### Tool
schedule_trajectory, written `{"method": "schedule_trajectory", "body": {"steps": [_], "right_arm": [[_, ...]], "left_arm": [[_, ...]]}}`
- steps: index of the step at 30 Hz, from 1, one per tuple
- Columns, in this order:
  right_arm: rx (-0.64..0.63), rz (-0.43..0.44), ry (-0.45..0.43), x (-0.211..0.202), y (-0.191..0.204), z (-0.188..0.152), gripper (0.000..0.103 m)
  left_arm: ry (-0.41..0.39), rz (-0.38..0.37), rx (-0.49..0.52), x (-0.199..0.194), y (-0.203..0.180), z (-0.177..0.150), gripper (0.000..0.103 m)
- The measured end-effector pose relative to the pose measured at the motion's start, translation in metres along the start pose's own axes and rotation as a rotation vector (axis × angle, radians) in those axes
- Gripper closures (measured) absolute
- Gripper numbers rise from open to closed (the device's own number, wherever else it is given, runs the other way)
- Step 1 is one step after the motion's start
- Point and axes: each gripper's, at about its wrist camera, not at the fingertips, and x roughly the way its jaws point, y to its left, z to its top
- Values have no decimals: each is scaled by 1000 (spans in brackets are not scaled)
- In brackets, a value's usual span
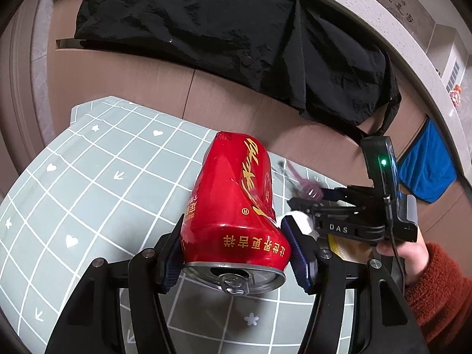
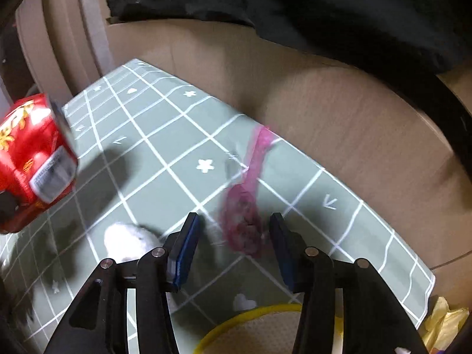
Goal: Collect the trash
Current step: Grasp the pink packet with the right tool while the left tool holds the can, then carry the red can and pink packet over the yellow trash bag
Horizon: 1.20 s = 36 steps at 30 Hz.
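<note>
Bench [image 2: 165,124] cloth ends close ahead at a brown wall. My left gripper [image 1: 234,253] pinches the dented red can [image 1: 233,203] above it; my right gripper [image 2: 233,233], jaws spread, straddles the pink spoon [image 2: 247,203] near the far edge.

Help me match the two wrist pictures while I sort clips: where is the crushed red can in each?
Left wrist: red can, lower centre, clamped in the left hand-held gripper.
Right wrist: same can at the left edge, blurred.
Shared landmark: pink plastic spoon on the green grid cloth.
</note>
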Motion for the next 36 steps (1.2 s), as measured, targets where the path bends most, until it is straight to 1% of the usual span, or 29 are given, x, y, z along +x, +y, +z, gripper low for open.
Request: {"method": "schedule_trajectory", "body": {"steps": [2, 3, 4, 5, 6, 7, 9, 15, 19, 26, 31, 36], "right_arm": [[12, -8, -23, -5, -3, -4, 58], [21, 1, -40, -11, -6, -6, 63], [28, 11, -51, -15, -7, -8, 73], [33, 19, -62, -21, -9, -10, 77], [32, 18, -74, -27, -10, -12, 85], [30, 13, -82, -31, -9, -13, 88], [23, 19, -99, -47, -8, -21, 91], [-6, 30, -141, -84, 4, -37, 91], [7, 52, -180, -104, 9, -44, 91], [36, 46, -242, -138, 4, -61, 91], [58, 28, -280, -158, -5, -73, 91], [83, 5, -337, -187, -18, -88, 91]], "left_arm": [[2, 0, 1, 0, -2, 0, 41], [2, 0, 4, 0, -3, -1, 41], [1, 1, 5, 0, -4, -1, 41], [0, 1, 6, -1, -5, -1, 41], [0, 0, 5, -1, -6, -1, 41], [0, 0, 5, -1, -7, -2, 41], [-4, -3, 7, -3, -11, -2, 41], [-10, -6, 14, -8, -26, -7, 42], [-15, -4, 24, -14, -34, -11, 42], [-39, 5, 60, -29, -58, -14, 42], [-83, 10, 113, -43, -91, -11, 42], [-143, 5, 175, -58, -131, -3, 42]]}}
